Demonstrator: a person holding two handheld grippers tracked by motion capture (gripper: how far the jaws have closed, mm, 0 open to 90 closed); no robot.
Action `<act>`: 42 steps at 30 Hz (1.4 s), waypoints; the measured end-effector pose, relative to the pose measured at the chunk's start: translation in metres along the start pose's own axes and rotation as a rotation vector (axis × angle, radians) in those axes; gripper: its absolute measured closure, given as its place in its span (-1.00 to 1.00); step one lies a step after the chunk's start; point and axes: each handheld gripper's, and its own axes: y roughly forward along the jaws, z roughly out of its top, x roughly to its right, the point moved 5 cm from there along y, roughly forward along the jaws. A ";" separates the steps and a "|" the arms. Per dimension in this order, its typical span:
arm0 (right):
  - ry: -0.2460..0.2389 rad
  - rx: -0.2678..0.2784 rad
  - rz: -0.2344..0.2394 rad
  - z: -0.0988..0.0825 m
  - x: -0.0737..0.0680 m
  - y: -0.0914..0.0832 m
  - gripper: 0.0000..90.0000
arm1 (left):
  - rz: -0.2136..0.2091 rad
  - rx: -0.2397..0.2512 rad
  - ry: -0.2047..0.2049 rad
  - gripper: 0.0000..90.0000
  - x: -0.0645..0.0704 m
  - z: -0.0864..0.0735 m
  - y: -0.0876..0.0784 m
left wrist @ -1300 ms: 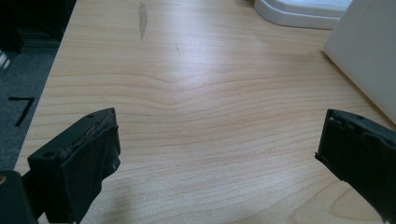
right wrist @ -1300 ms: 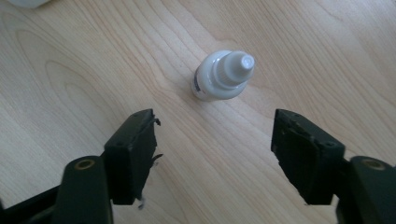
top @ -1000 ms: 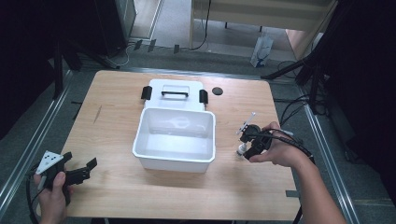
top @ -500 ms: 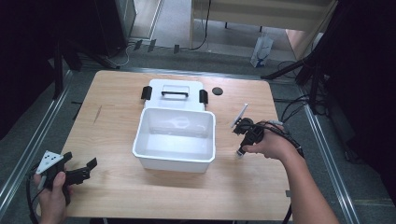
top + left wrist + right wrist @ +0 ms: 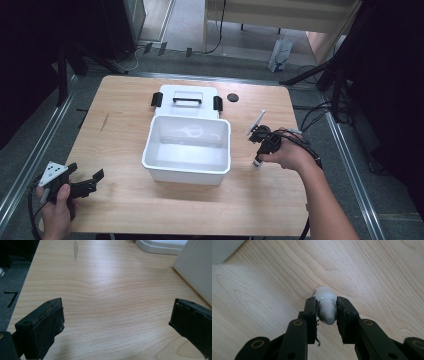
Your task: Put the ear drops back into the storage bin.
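Over at the lower left of the high view, the left gripper [image 5: 82, 184] sits in a hand at the table's near corner, its grey three-cornered plate on top. Its own view shows the two black jaws standing wide apart, with bare wood grain between them and a dark streak on the table [image 5: 100, 290] toward the upper left of that frame. A black mark on the grey floor at the far left edge looks like a "7", though it is partly cut off and I may be misreading it.

Moving toward the centre of the high view, a white tub [image 5: 187, 150] stands open on the table, and touching its far side lies its white lid [image 5: 187, 100] with a black handle and two black clips. Just right of the lid, a small dark round disc [image 5: 232, 97] lies on the wood.

Right of the tub, in the centre right of the high view, the right gripper [image 5: 260, 150] points down at the table. Its jaws have just been closing and now clamp a small white bottle [image 5: 325, 306] by its neck, cap toward the camera, with its base on or just above the wood. A dark mark shows on the bottle's shoulder, too small to read.
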 end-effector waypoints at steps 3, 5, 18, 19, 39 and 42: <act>0.016 -0.006 0.021 -0.001 0.001 0.000 0.60 | 0.001 0.001 -0.001 -1.00 0.000 0.000 0.000; 0.017 -0.007 0.024 -0.001 0.002 0.000 0.60 | 0.002 0.000 0.000 -1.00 0.000 0.000 0.000; -0.024 0.023 -0.005 0.003 0.000 -0.014 0.60 | 0.004 0.000 0.000 -1.00 0.000 0.000 0.000; -0.024 0.023 -0.005 0.003 0.000 -0.014 0.60 | 0.004 0.000 0.000 -1.00 0.000 0.000 0.000; -0.046 0.083 0.001 0.016 -0.007 -0.065 0.60 | 0.004 0.000 0.001 -1.00 0.000 0.000 0.000; -0.038 0.093 0.002 0.017 -0.007 -0.071 0.60 | 0.004 0.000 0.001 -1.00 0.000 0.000 0.000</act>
